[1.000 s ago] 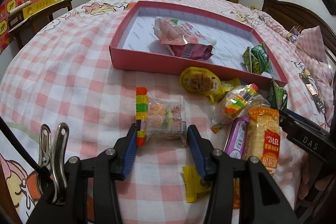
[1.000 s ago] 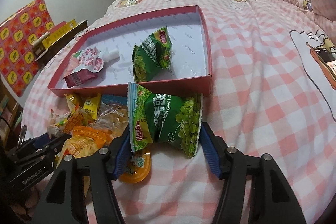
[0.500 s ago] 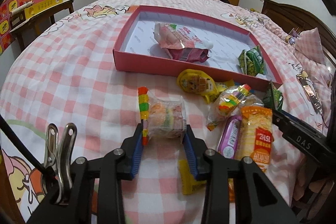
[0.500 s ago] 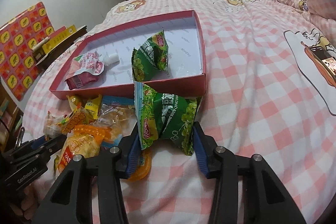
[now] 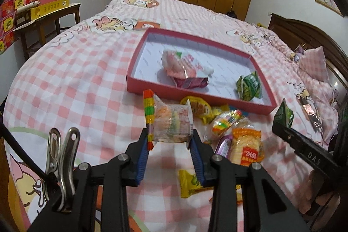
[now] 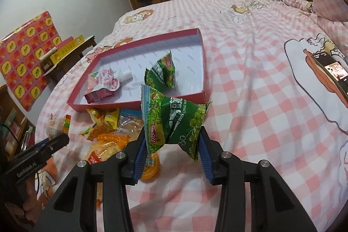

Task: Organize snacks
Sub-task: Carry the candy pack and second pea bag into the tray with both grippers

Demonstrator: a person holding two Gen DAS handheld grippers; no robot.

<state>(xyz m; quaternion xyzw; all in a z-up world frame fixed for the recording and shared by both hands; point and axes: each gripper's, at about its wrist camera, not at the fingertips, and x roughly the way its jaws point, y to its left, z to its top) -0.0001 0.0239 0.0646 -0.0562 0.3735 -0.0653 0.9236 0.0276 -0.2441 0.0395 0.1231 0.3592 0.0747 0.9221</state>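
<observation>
1. Left tool (image 5: pixel 170 146): I see both blue pads clamped on a clear snack packet (image 5: pixel 170 123) with a striped multicolour edge. The jaws closed in on it over the last second, and the packet sits lifted clear of the bed (image 5: pixel 65 84).
2. Right tool (image 6: pixel 173 148): I see its pads pressed against the sides of a green pea bag (image 6: pixel 174 121), which is squeezed between them and raised off the bedcover. These jaws have also just been closing on the bag.
3. Bed: a pink-and-white checked cover carries everything. A phone (image 6: pixel 332 71) lies on it far to the right in the right wrist view.
4. Red tray (image 5: pixel 239 53): it lies flat on the bed beyond both tools, with a white lining. Its near wall is just behind the held packets.
5. Tray contents: I see a pink spouted pouch (image 5: pixel 184 66) near the middle and a second green bag (image 5: pixel 249 86) standing at the near right corner.
6. Loose snacks on the bed in front of the tray: an orange cracker pack (image 5: pixel 245 145), a purple bar (image 5: pixel 223 144) touching it, a yellow packet (image 5: pixel 199 108) against the tray wall, a small rainbow-edged packet (image 5: pixel 225 121) and a yellow sachet (image 5: pixel 189 184) under the left tool.
7. An orange jelly cup (image 6: pixel 150 169) lies just below the right tool's left pad.
</observation>
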